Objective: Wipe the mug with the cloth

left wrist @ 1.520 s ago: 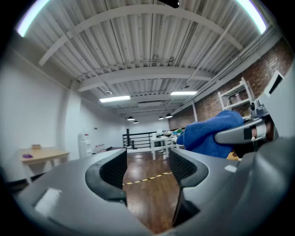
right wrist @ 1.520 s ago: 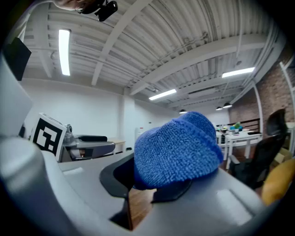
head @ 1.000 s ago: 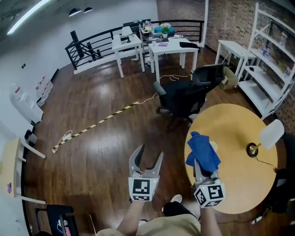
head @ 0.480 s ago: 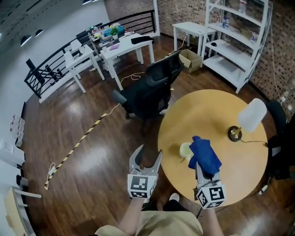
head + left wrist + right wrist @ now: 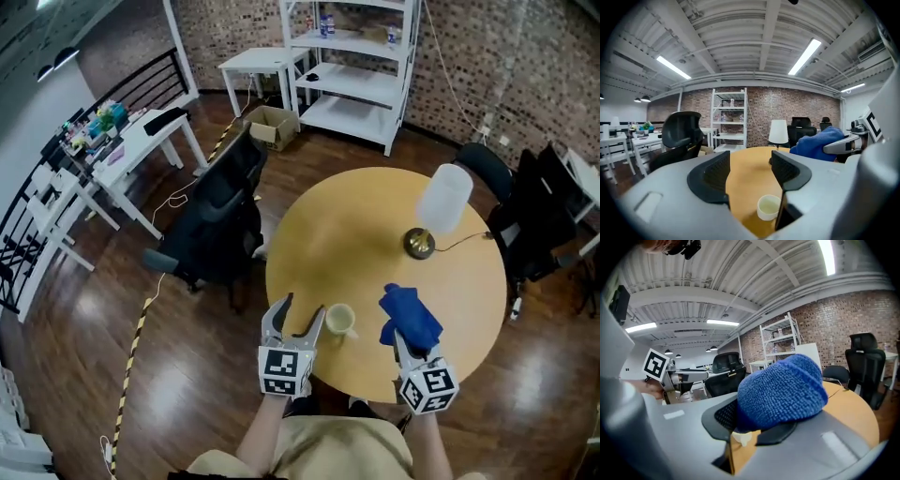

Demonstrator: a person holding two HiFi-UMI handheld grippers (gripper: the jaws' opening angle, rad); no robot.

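A pale cream mug (image 5: 339, 321) stands upright on the round wooden table (image 5: 366, 244), near its front left edge. My left gripper (image 5: 294, 314) is open, its right jaw just left of the mug. In the left gripper view the mug (image 5: 768, 206) sits low between the jaws, close to the right one. My right gripper (image 5: 405, 330) is shut on a blue cloth (image 5: 409, 316), held over the table to the mug's right. The cloth (image 5: 780, 392) bulges over the jaws in the right gripper view.
A table lamp (image 5: 437, 208) with a white shade and brass base stands at the table's far right, its cord trailing right. A black office chair (image 5: 214, 225) stands left of the table, another chair (image 5: 530, 220) at the right. White shelves (image 5: 352, 66) rise behind.
The view has swung right over the past second, so the table is now centred ahead. The mug has come into view beside the left gripper. The cloth stays held in the right gripper.
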